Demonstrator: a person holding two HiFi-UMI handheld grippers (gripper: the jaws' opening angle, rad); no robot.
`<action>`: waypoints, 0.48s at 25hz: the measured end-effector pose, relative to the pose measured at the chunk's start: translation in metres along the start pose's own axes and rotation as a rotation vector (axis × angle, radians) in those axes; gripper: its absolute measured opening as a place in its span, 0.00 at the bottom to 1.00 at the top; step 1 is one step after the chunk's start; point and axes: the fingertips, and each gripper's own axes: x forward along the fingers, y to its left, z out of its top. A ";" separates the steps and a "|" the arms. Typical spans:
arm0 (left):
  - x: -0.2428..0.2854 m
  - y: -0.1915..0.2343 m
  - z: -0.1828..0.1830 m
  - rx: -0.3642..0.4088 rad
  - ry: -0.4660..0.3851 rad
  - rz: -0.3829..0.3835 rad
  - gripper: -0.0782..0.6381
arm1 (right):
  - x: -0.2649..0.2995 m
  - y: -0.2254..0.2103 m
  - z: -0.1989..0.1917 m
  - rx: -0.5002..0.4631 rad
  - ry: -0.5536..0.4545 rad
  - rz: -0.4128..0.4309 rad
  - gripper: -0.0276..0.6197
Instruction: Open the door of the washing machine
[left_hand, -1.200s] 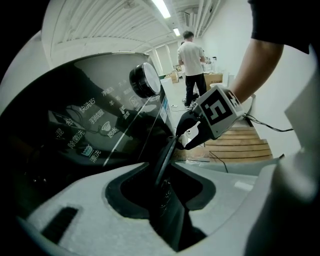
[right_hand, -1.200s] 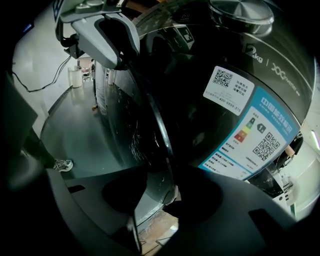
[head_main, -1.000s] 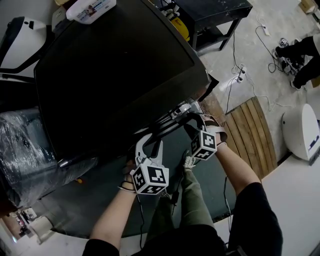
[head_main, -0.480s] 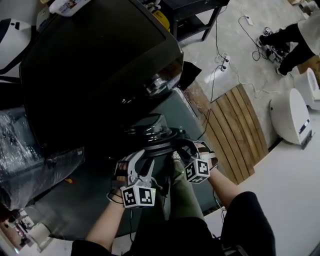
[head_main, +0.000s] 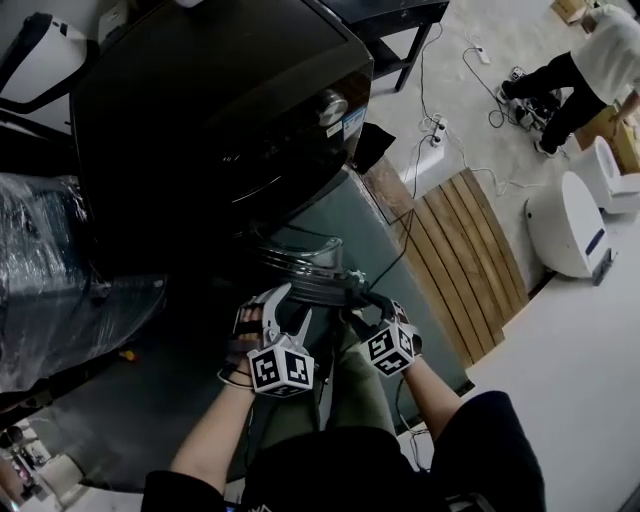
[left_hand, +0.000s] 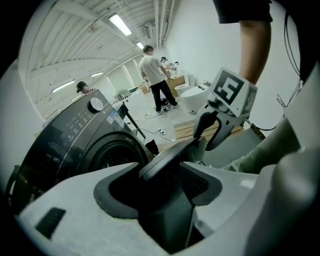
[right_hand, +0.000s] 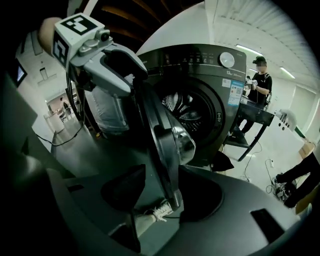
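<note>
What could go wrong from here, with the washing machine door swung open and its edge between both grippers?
The jaws of the left gripper and right gripper are opening around the door rim; released, it may swing back or against the person's leg close by. Pulling away askew could catch a jaw on the rim.

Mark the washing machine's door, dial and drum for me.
door (right_hand: 157, 135), right gripper view, its dark rim.
dial (right_hand: 227, 59), right gripper view, the knob's face.
drum (right_hand: 194, 115), right gripper view, its perforated inner wall.
</note>
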 end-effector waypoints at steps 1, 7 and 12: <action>-0.008 -0.008 -0.005 0.011 0.002 0.002 0.46 | -0.008 0.015 -0.001 0.011 -0.019 -0.002 0.37; -0.047 -0.043 -0.043 0.060 0.018 0.020 0.49 | -0.048 0.078 0.002 0.121 -0.107 -0.065 0.37; -0.075 -0.062 -0.075 0.065 0.038 0.042 0.51 | -0.065 0.119 0.010 0.175 -0.115 -0.075 0.37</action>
